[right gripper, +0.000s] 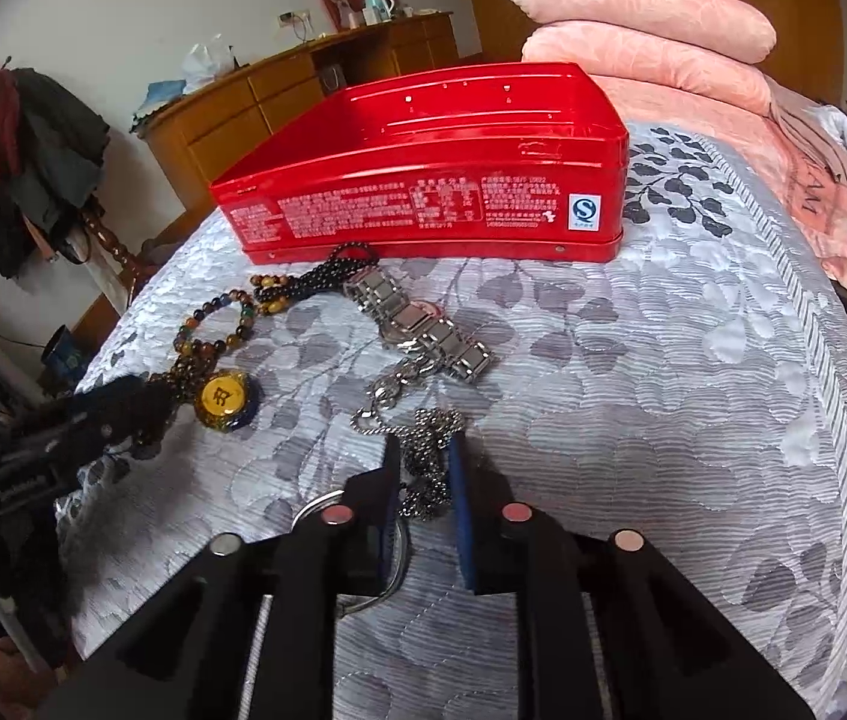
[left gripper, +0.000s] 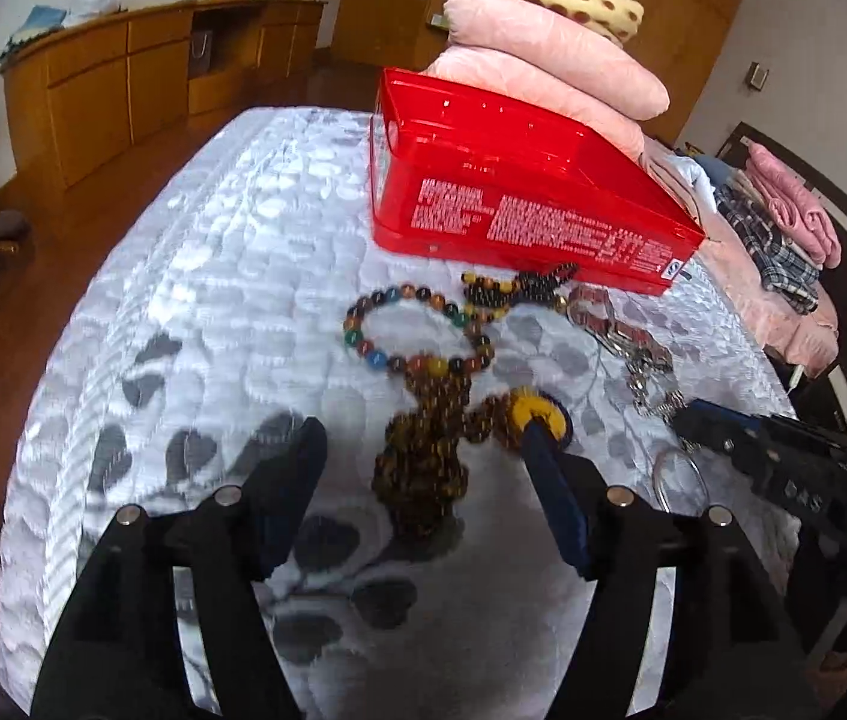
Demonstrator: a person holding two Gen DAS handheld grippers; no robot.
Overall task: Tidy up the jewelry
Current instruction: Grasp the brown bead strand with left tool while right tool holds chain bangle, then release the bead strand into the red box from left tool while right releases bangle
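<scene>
An open red tin [left gripper: 543,228] [right gripper: 423,210] stands on the grey-leaf bedspread. In front of it lie a multicolour bead bracelet [left gripper: 363,324], a dark bead bracelet [right gripper: 327,276], a silver watch [right gripper: 423,324] and a brown bead necklace [left gripper: 423,468] with a yellow pendant [right gripper: 228,399]. My left gripper [left gripper: 417,438] is open astride the necklace heap, its right fingertip touching the pendant. My right gripper [right gripper: 423,456] is shut on a silver chain [right gripper: 429,438] that lies on the bedspread, with a key ring [right gripper: 399,546] under its fingers.
Folded pink quilts [left gripper: 543,60] are stacked behind the tin, and folded clothes [left gripper: 783,222] lie at the right. The bed's edge drops to a wooden floor [left gripper: 63,240] on the left. A wooden cabinet [left gripper: 153,78] lines the far wall.
</scene>
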